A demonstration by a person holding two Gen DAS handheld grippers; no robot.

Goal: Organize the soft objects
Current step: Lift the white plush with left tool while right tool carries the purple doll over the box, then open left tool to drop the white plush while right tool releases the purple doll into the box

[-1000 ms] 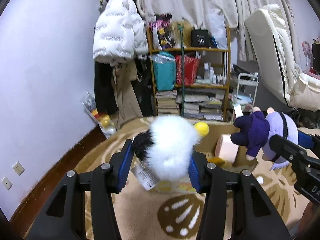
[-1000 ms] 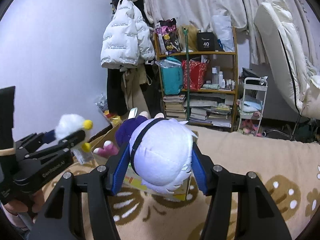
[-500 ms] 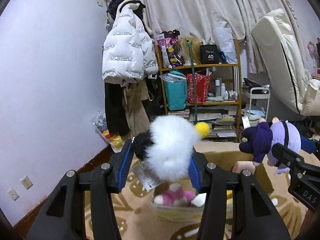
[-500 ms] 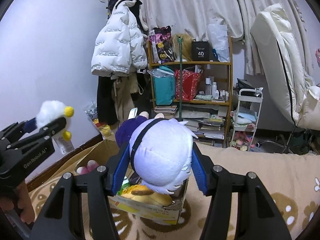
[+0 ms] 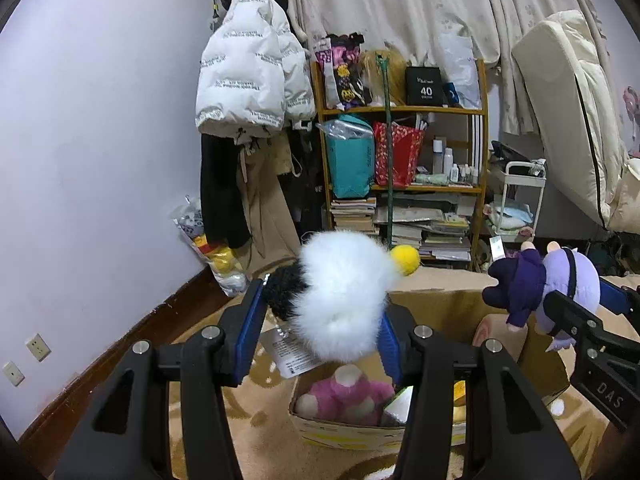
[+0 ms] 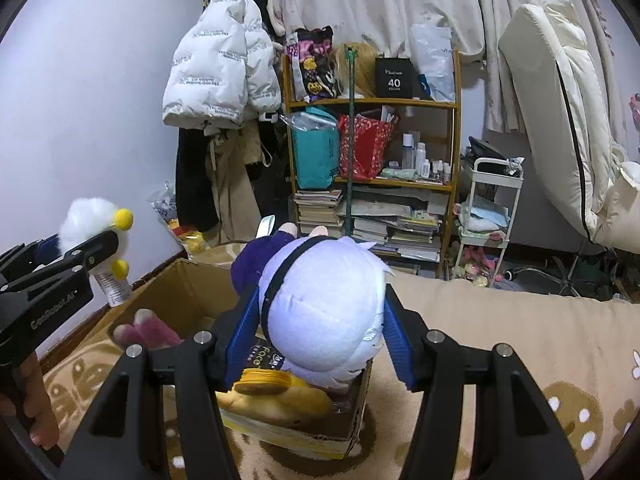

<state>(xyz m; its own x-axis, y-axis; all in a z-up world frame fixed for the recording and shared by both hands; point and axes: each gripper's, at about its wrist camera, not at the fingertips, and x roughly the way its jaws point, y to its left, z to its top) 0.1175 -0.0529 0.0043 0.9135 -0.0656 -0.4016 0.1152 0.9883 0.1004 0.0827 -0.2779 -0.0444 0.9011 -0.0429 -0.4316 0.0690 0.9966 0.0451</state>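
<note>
My left gripper (image 5: pixel 320 322) is shut on a fluffy white plush (image 5: pixel 340 300) with a black part, yellow pom-poms and a paper tag, held above the near left corner of an open cardboard box (image 5: pixel 436 304). The same white plush (image 6: pixel 90 220) shows at the left of the right wrist view. My right gripper (image 6: pixel 320 320) is shut on a lavender-headed plush doll (image 6: pixel 324 312) in dark purple clothes, hanging over the cardboard box (image 6: pixel 176 284). That doll (image 5: pixel 560 284) appears at the right in the left wrist view. Inside the box lie a pink plush (image 5: pixel 344 392) and a yellow plush (image 6: pixel 276 396).
The box stands on a tan patterned rug (image 6: pixel 500 328). Behind it are a wooden shelf (image 5: pixel 400 184) of books and bags, hanging coats (image 5: pixel 252 80), a white trolley (image 6: pixel 488 208) and a leaning mattress (image 6: pixel 560 100). A person's fingers (image 6: pixel 36 404) hold the left gripper's handle.
Both grippers moved forward toward the box with their plush toys still held. The box now lies closer beneath them and its contents show.
</note>
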